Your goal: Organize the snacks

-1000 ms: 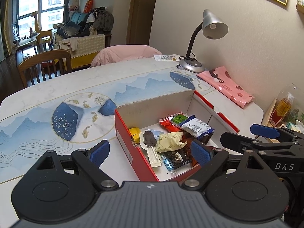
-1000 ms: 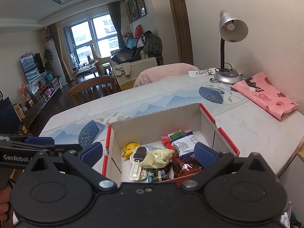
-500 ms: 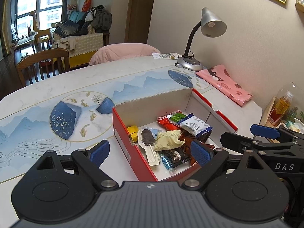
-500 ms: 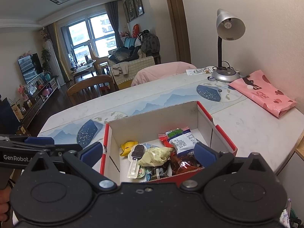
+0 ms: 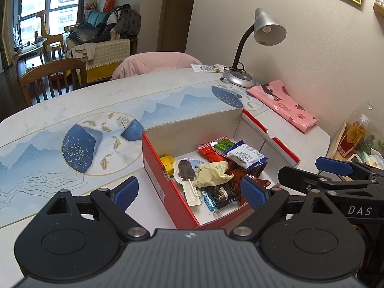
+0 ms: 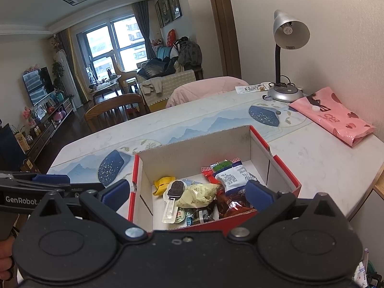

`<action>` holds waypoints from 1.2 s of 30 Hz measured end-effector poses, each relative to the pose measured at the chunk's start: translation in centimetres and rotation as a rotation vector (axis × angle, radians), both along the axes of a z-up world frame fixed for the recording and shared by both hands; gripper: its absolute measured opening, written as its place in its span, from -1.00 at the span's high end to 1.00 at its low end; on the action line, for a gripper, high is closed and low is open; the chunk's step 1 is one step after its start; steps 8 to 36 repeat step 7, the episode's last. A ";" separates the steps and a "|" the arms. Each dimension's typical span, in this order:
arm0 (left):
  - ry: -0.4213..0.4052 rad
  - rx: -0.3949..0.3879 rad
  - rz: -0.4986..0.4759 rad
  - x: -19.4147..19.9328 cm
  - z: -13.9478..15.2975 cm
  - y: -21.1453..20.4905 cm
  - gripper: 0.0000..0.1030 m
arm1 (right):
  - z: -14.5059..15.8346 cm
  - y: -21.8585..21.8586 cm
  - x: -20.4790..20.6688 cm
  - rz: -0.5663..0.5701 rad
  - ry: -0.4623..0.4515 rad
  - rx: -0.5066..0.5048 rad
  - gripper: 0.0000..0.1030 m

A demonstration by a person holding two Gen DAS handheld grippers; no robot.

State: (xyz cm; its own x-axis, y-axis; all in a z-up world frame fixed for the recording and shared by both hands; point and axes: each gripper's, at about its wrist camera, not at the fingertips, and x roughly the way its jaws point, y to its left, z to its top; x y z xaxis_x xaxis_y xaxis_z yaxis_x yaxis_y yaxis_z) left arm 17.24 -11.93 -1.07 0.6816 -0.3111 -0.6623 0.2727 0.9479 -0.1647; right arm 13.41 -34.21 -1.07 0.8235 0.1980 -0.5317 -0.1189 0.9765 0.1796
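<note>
A red cardboard box [image 5: 156, 165] [image 6: 285, 168] sits on the table, holding several wrapped snacks: a chocolate ice-cream-shaped pack [image 5: 186, 170] [image 6: 176, 189], a yellow candy [image 5: 167, 163] [image 6: 163, 183], a cream crumpled wrapper [image 5: 211, 171] [image 6: 198, 192], a white-and-blue packet [image 5: 246, 154] [image 6: 234, 176], red and dark packets. My left gripper [image 5: 189, 193] hovers open just before the box's near corner, nothing between its fingers. My right gripper [image 6: 187, 193] also stands open, above the box's near edge. Each gripper shows in the other's view: the right gripper [image 5: 333, 168] beside the box, the left gripper [image 6: 50, 180] at the left.
The table [image 5: 60, 110] carries a silver desk lamp [image 5: 249, 48] [image 6: 285, 60] and a pink bag [image 5: 283, 103] [image 6: 333, 117] at the far right by the wall. A bottle [image 5: 352, 136] stands off the right edge. Chairs [image 6: 112, 110] line the far side.
Both grippers drifted slightly back and to the side, so the box appears a little farther; both stayed open and the snacks have not moved.
</note>
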 end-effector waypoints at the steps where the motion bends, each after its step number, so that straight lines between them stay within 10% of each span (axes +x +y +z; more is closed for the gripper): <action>1: 0.002 -0.001 0.000 0.0 0.0 0.1 -0.80 | 0.0 0.0 0.0 0.000 0.000 0.000 -1.00; 36: 0.005 -0.004 0.002 -0.1 -0.1 0.4 -0.80 | -0.2 0.1 -0.1 0.001 0.002 0.000 -1.00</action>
